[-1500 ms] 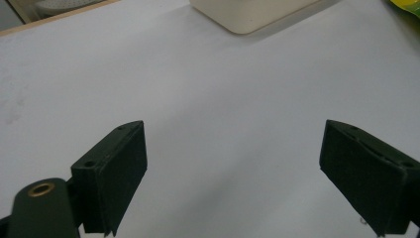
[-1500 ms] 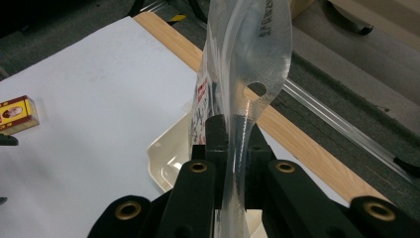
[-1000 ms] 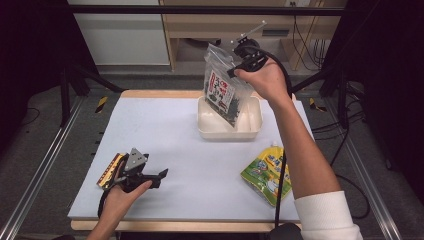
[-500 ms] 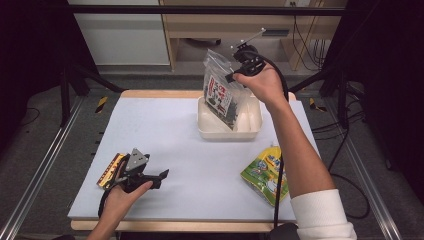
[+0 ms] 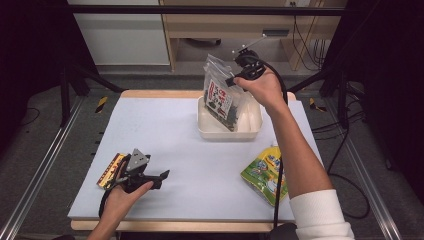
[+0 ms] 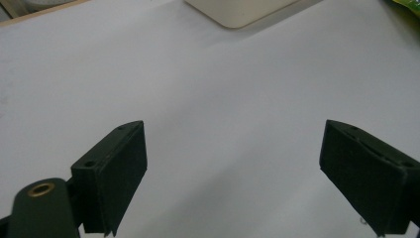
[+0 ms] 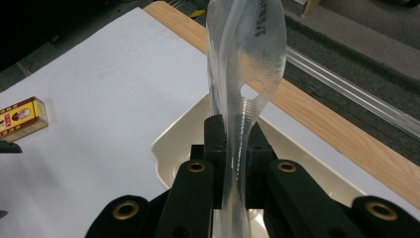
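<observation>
Snack bag point(image 5: 222, 97), a clear plastic pouch with a printed label and dark contents, hangs from the right tool point(image 5: 239, 77) above the cream plastic tub point(image 5: 252, 131) at the far side of the worktop point(image 5: 180, 150); its lower corner seems to reach down inside the tub, but I cannot tell if it touches the bottom. In the right gripper view the right tool point(image 7: 233, 144) is closed on the flat sealed top strip of the bag point(image 7: 245, 59), just below the hanging hole. I judge that the bag is light and soft: the film bends and twists above the jaws, so it will swing and fold easily, and the smooth plastic can slip. The sealed strip is the best place to hold, because it is flat and a little stiffer, and the contents are not crushed there. The left tool point(image 5: 150, 176) rests low on the near left part of the worktop, and in the left gripper view its jaws stand wide apart with nothing between them. I count one snack bag, one tub, one green and yellow pouch point(image 5: 264, 169) lying near the right edge, and one small red and yellow box point(image 5: 111, 170) just beside the left tool.
</observation>
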